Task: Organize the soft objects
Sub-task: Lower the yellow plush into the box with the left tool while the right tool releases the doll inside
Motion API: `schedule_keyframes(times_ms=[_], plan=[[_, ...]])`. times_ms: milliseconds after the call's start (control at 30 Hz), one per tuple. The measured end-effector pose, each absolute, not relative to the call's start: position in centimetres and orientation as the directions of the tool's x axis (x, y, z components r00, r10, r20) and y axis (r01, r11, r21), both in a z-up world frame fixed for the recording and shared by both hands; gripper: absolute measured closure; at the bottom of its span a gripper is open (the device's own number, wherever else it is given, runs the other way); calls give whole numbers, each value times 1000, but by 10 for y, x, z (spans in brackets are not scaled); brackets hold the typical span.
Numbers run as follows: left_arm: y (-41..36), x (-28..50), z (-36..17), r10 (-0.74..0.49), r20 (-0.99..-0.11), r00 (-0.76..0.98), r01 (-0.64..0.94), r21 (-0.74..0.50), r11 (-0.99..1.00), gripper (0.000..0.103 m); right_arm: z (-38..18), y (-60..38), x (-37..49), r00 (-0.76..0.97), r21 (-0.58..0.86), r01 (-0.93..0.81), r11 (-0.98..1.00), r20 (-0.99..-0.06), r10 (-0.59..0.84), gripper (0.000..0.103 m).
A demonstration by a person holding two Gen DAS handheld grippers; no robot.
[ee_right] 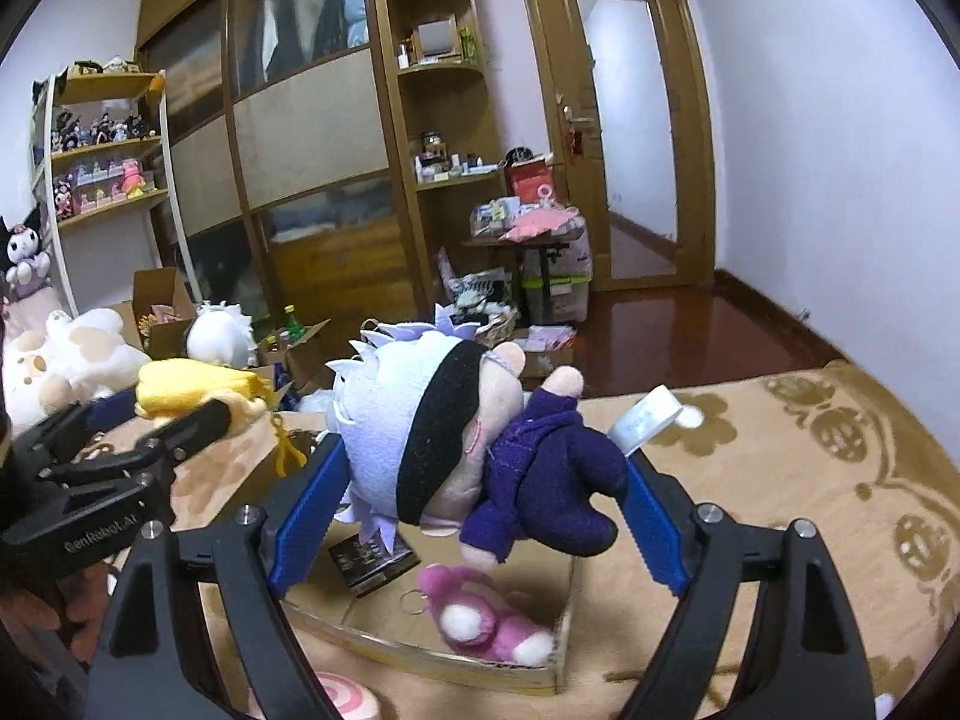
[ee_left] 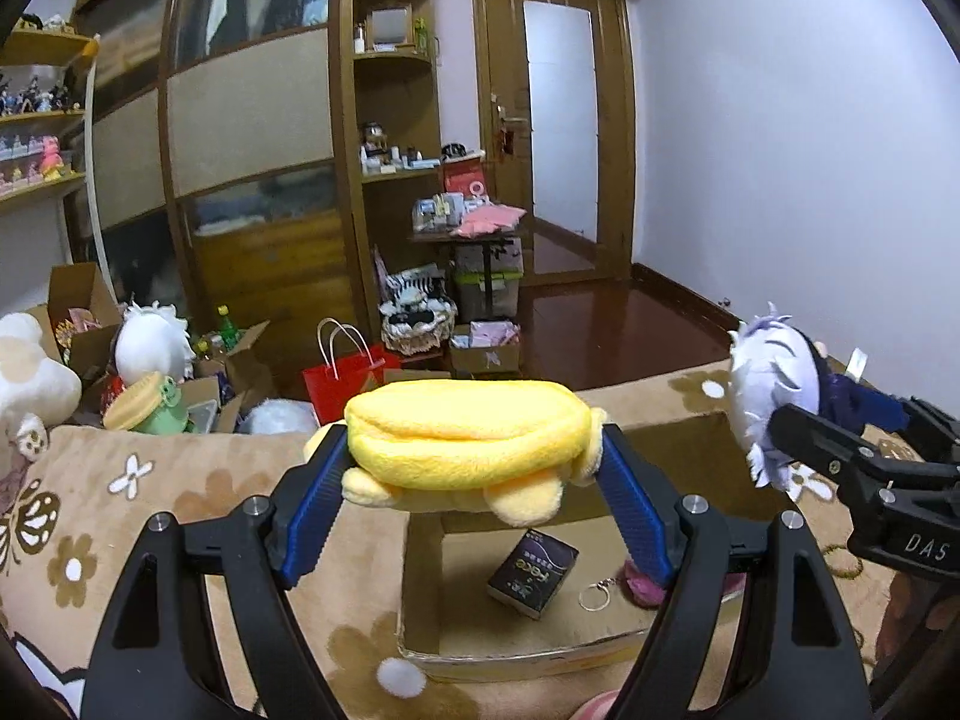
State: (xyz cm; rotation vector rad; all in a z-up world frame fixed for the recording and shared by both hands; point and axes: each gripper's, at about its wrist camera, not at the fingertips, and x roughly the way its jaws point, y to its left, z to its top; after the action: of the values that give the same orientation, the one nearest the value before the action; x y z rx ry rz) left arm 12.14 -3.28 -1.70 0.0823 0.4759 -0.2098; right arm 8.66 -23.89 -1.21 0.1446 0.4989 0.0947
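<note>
My left gripper (ee_left: 474, 450) is shut on a yellow plush (ee_left: 468, 432) and holds it above an open cardboard box (ee_left: 516, 654) on the bed. My right gripper (ee_right: 480, 474) is shut on a plush doll (ee_right: 444, 432) with white spiky hair, a black blindfold and a purple outfit, also above the box (ee_right: 420, 654). In the box lie a pink plush keychain (ee_right: 480, 618) and a small dark packet (ee_left: 531, 573). The doll also shows at the right of the left wrist view (ee_left: 771, 384), and the yellow plush at the left of the right wrist view (ee_right: 192, 387).
The bed has a tan flowered blanket (ee_left: 198, 498). Beyond its far edge are open cartons with plush toys (ee_left: 153, 342), a red paper bag (ee_left: 342, 378), a cream plush (ee_right: 66, 354), a wardrobe and shelves. A tape roll (ee_right: 648, 417) lies on the blanket.
</note>
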Motion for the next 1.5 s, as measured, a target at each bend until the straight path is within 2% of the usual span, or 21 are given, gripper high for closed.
schedule_keyframes(times_ms=[300,733,967,1267,1500], plan=[[-25,135,-33,-190,-553,811,205,-37,978,23,-27,-235,97,838,250,-95,964,-502,213,11],[-32,145,-55,-201,-656,728,230,-43,972,22,-51,-223,101,791,160,-86,983,-589,165,9],[-32,148,-60,-180,-674,717,213,-34,976,22,-63,-222,99,766,137,-81,987,-625,150,9],[-45,141,-56,-145,-670,728,243,55,969,17,-64,-222,96,759,156,-77,985,-631,159,7],[-41,139,-53,-158,-679,717,237,24,971,15,-64,-226,92,754,171,-72,983,-636,166,7]])
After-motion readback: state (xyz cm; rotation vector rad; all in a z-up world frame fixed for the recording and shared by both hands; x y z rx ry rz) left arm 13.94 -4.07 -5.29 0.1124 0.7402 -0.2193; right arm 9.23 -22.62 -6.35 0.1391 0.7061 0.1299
